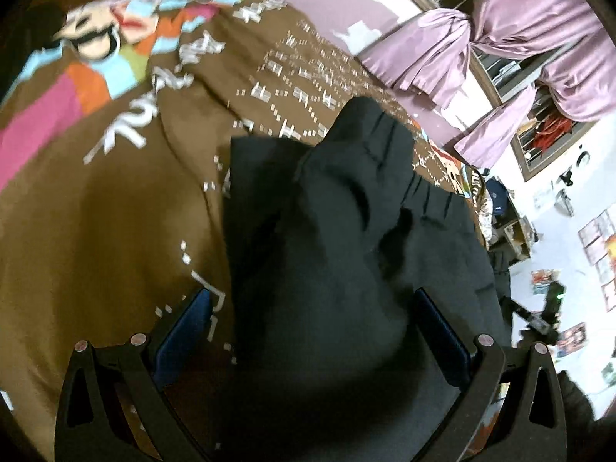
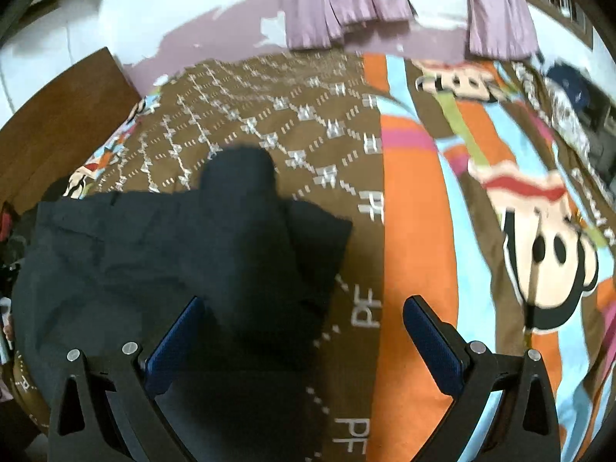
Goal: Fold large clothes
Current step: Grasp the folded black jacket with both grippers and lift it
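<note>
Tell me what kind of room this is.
Most likely a bedroom in a home. A dark garment lies on a bed with a brown cartoon-print bedspread, lilac curtains hang tied at a window, and a wooden headboard stands at one end.

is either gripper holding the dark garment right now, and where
Neither. Both the left gripper and right gripper are open above the dark garment, gripping nothing.

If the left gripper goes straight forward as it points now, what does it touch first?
Most likely the dark garment, which fills the space between the open left gripper and bunches up ahead; depth is unclear.
</note>
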